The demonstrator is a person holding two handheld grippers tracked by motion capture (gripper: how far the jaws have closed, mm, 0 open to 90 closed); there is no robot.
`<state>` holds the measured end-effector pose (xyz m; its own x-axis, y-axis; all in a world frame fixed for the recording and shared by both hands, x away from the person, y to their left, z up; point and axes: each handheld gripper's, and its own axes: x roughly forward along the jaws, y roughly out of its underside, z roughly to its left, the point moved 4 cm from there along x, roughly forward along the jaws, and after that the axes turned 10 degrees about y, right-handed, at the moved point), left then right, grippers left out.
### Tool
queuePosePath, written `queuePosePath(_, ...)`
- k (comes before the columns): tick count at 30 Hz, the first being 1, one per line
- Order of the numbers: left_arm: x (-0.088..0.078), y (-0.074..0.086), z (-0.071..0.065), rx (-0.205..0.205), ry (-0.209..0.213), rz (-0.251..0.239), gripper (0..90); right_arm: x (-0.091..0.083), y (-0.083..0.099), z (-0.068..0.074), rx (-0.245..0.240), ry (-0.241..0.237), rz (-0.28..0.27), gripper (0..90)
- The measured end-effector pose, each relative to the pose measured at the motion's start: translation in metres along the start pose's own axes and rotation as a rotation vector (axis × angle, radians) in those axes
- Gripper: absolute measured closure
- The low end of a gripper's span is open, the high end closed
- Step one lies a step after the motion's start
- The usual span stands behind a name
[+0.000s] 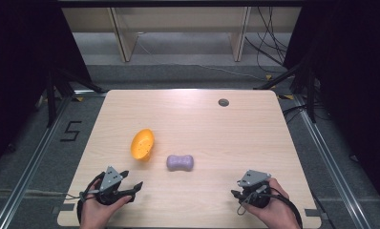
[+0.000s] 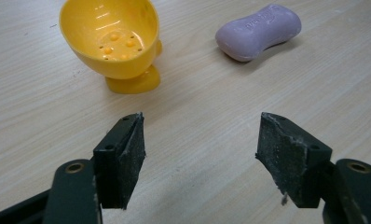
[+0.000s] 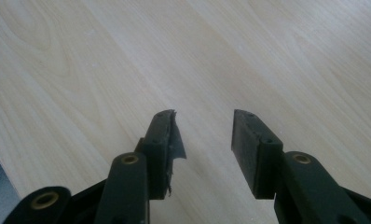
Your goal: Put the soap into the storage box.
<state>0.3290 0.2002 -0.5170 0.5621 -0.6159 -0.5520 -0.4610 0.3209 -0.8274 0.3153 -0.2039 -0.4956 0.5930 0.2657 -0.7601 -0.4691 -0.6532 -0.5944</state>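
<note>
Nearest the camera, my two hands are resting at the near edge of the bench (image 1: 255, 119), each carrying a claw. The left claw (image 1: 131, 183) is standing wide open with nothing between its pads, and in the left gripper view it is looking straight at the yellow cup (image 2: 111, 39) and, to the right of that, the purple soap bar (image 2: 258, 31). The right claw (image 1: 237, 199) is also gaping, a bit less, over bare wood. I am judging this as the approach step: nothing is being held or touched. The cup is lying tipped at left of centre, with the soap just right of it and a little nearer, apart from it. Next I am expecting to push the left claw forward and square it on one of them.
</note>
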Motion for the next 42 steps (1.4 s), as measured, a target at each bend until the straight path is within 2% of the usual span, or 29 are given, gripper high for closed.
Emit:
queuePosePath(1,0.0,-0.001,0.0,-0.001,0.001,-0.001,31.5,0.003,0.001,0.0,0.004,0.01,-0.026,59.6)
queuePosePath(3,0.001,-0.004,0.0,0.004,0.001,-0.003,31.4,0.001,0.004,-0.001,0.011,-0.015,0.01,59.5)
queuePosePath(5,0.003,-0.006,0.0,0.001,0.008,-0.012,31.3,0.0,0.006,-0.003,0.013,-0.014,-0.003,59.5)
queuePosePath(6,0.003,-0.008,0.0,0.013,0.01,0.0,31.1,0.0,0.007,-0.003,0.034,0.0,-0.008,59.5)
queuePosePath(7,0.004,-0.009,-0.002,0.005,0.016,0.001,30.8,-0.003,0.007,-0.003,0.033,-0.008,0.006,59.4)
queuePosePath(8,0.005,-0.012,-0.003,0.025,0.019,-0.003,30.8,-0.003,0.007,-0.004,0.033,-0.006,0.003,59.3)
queuePosePath(9,0.005,-0.012,-0.003,0.025,0.019,-0.003,30.7,-0.003,0.007,-0.004,0.033,-0.006,0.003,59.3)
queuePosePath(11,0.004,-0.023,-0.006,0.072,0.025,0.011,30.6,-0.001,0.005,-0.003,0.028,-0.001,0.0,58.8)
queuePosePath(12,0.003,-0.027,-0.007,0.079,0.033,0.014,30.7,-0.001,0.005,-0.003,0.03,0.003,0.003,58.6)
queuePosePath(14,0.003,-0.035,-0.008,0.107,0.057,0.058,30.0,0.0,0.003,-0.004,0.011,0.01,-0.003,58.5)
queuePosePath(15,0.003,-0.04,-0.006,0.161,0.066,0.082,29.9,0.0,0.003,-0.003,0.018,0.009,0.0,58.5)
queuePosePath(17,0.005,-0.044,-0.006,0.155,0.07,0.094,30.2,0.001,0.002,-0.004,0.009,0.007,-0.005,58.4)
queuePosePath(18,0.01,-0.054,-0.005,0.191,0.086,0.121,30.2,0.001,0.0,-0.002,0.011,-0.005,0.0,58.2)
queuePosePath(19,0.01,-0.054,-0.005,0.191,0.086,0.121,30.2,0.001,0.0,-0.002,0.011,-0.005,0.0,58.2)
queuePosePath(20,0.016,-0.064,-0.006,0.241,0.122,0.201,29.9,0.002,-0.001,-0.001,-0.009,-0.007,-0.001,58.1)
queuePosePath(21,0.021,-0.068,-0.007,0.23,0.138,0.241,29.4,0.003,-0.001,-0.001,-0.014,-0.007,-0.004,57.9)
queuePosePath(22,0.026,-0.073,-0.009,0.233,0.14,0.256,29.3,0.004,-0.002,-0.001,-0.01,-0.002,-0.008,57.9)
queuePosePath(25,0.037,-0.088,-0.012,0.277,0.202,0.335,29.6,0.005,-0.003,-0.001,-0.029,-0.03,-0.011,57.8)
queuePosePath(26,0.039,-0.093,-0.014,0.298,0.227,0.366,29.6,0.005,-0.003,0.001,-0.01,-0.004,-0.015,57.7)
queuePosePath(28,0.045,-0.104,-0.017,0.342,0.247,0.384,29.7,0.003,-0.002,0.002,-0.007,-0.026,0.009,57.7)
queuePosePath(30,0.052,-0.114,-0.018,0.403,0.29,0.415,29.7,0.003,-0.002,0.004,0.005,-0.035,0.014,57.6)
queuePosePath(31,0.053,-0.117,-0.019,0.398,0.306,0.436,29.6,0.004,-0.002,0.005,0.015,-0.028,0.004,57.6)
queuePosePath(32,0.056,-0.121,-0.019,0.43,0.319,0.467,29.6,0.005,-0.002,0.004,0.004,-0.023,-0.003,57.6)
queuePosePath(35,0.066,-0.13,-0.018,0.461,0.348,0.517,29.6,0.003,-0.001,0.005,-0.002,-0.035,0.009,57.5)
queuePosePath(37,0.073,-0.135,-0.016,0.506,0.372,0.561,29.4,0.003,-0.001,0.003,-0.017,-0.039,0.01,57.5)
queuePosePath(39,0.082,-0.137,-0.015,0.534,0.403,0.588,28.7,0.002,0.0,0.004,-0.004,-0.04,0.013,57.5)
queuePosePath(40,0.086,-0.137,-0.016,0.535,0.418,0.608,28.4,0.004,0.0,0.004,0.005,-0.033,0.002,57.6)
queuePosePath(41,0.091,-0.138,-0.015,0.556,0.429,0.627,28.4,0.003,0.001,0.004,0.006,-0.037,0.005,57.5)
queuePosePath(42,0.095,-0.137,-0.016,0.553,0.437,0.646,28.5,0.002,0.001,0.004,0.002,-0.049,0.02,57.5)
